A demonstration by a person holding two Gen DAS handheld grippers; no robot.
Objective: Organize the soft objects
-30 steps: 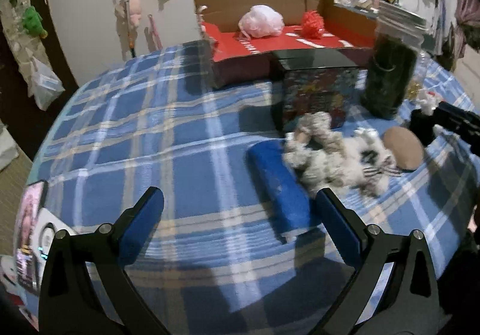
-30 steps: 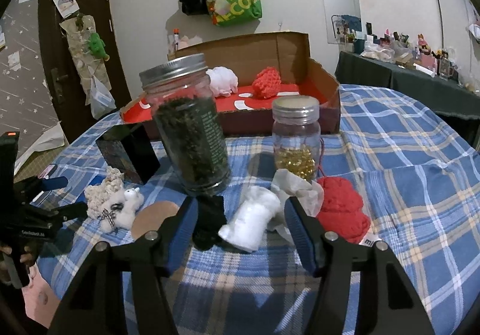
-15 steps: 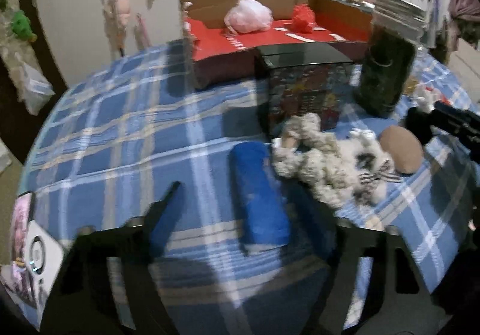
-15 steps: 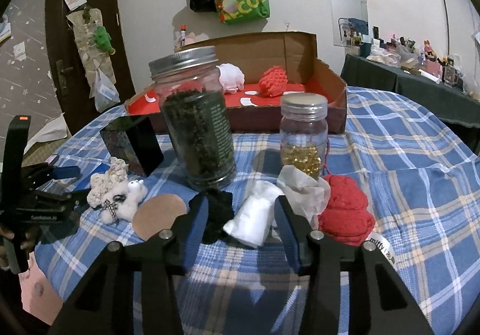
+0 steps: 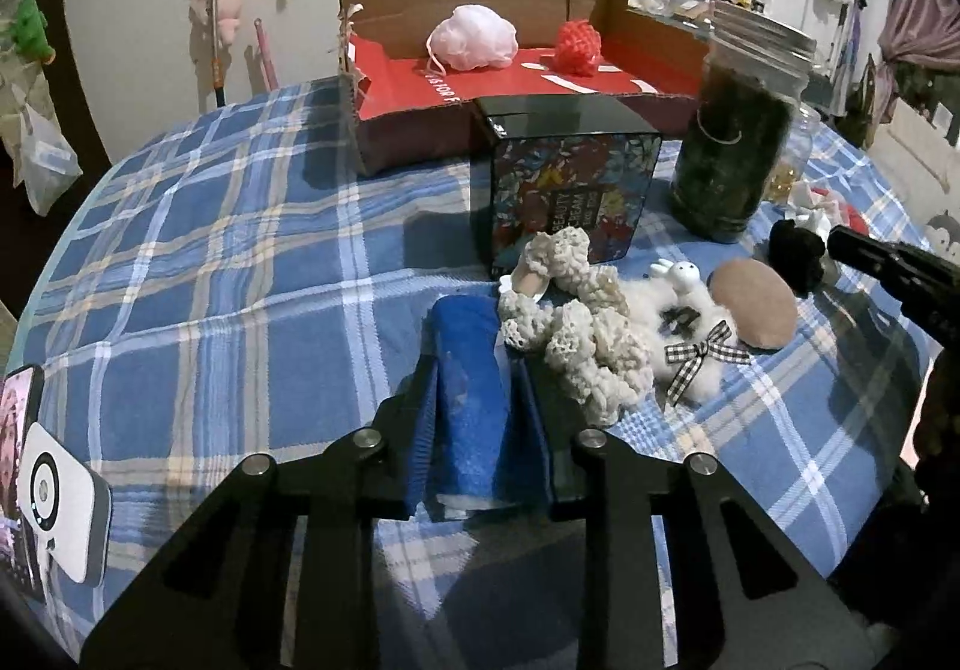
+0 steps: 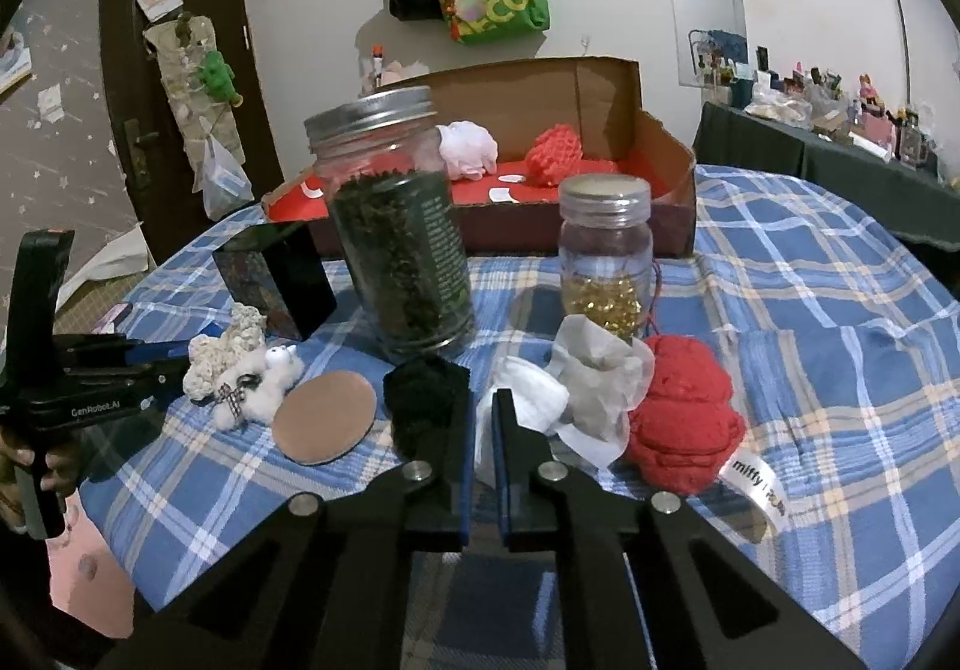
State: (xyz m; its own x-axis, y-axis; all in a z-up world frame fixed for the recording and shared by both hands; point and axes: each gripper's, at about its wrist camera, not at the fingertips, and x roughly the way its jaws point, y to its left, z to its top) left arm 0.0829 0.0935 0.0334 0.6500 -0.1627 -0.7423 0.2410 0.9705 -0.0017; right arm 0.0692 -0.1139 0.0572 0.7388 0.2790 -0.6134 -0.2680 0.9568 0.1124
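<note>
**A:** Left gripper (image 5: 477, 418), low centre of frame: jaws closing on the blue roll (image 5: 471, 394), its long axis running straight away between them.

**B:** And the right gripper (image 6: 483, 430)?

**A:** Pinched shut on a white cloth (image 6: 528, 409); the box (image 6: 666, 154) waits upper centre, well beyond.

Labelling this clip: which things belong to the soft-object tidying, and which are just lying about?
Job: blue rolled cloth, white roll, red knitted piece, cream crochet piece, plush bunny, black soft lump, cardboard box.
Lying about: large jar, small jar, black printed box.
</note>
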